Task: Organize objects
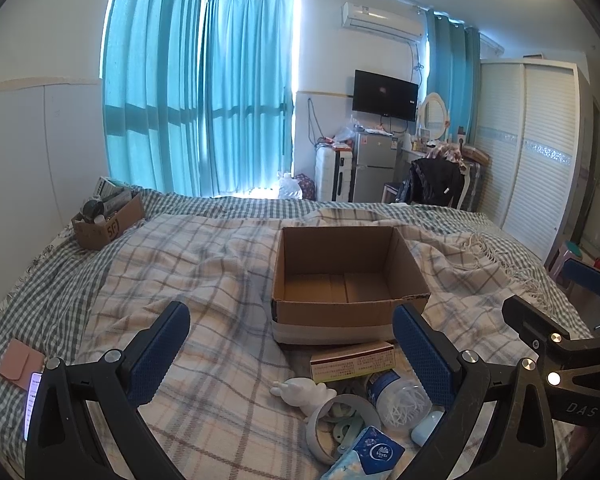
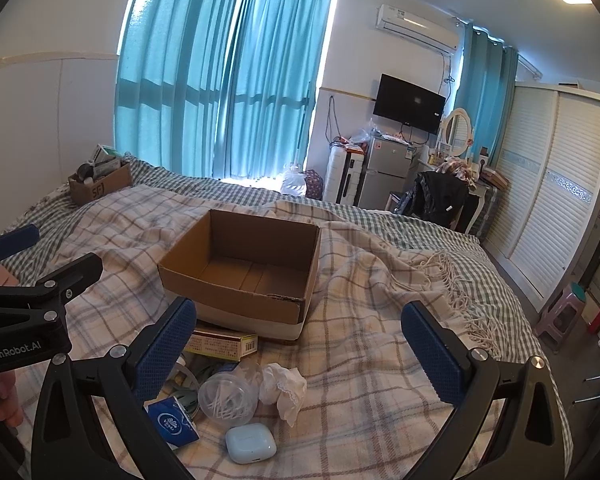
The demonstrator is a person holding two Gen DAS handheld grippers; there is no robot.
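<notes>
Our left gripper [image 1: 292,354] gapes wide, holding nothing; at twelve o'clock sits the cardboard box [image 1: 350,280], small items [image 1: 360,412] heaped at six o'clock of it; our right gripper [image 2: 300,354] likewise gapes wide

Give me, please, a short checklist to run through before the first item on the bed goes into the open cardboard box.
1. Left gripper open, holding nothing: ok.
2. Right gripper open, holding nothing: ok.
3. Cardboard box open on top, nothing inside: ok.
4. Items within view near the box: earbuds case, cotton swab jar, tissue pack, medicine box: ok.
5. Earbuds case lies apart from its neighbours, free to grasp: ok.
6. Box sits steady on the rumpled blanket: cannot tell.
</notes>
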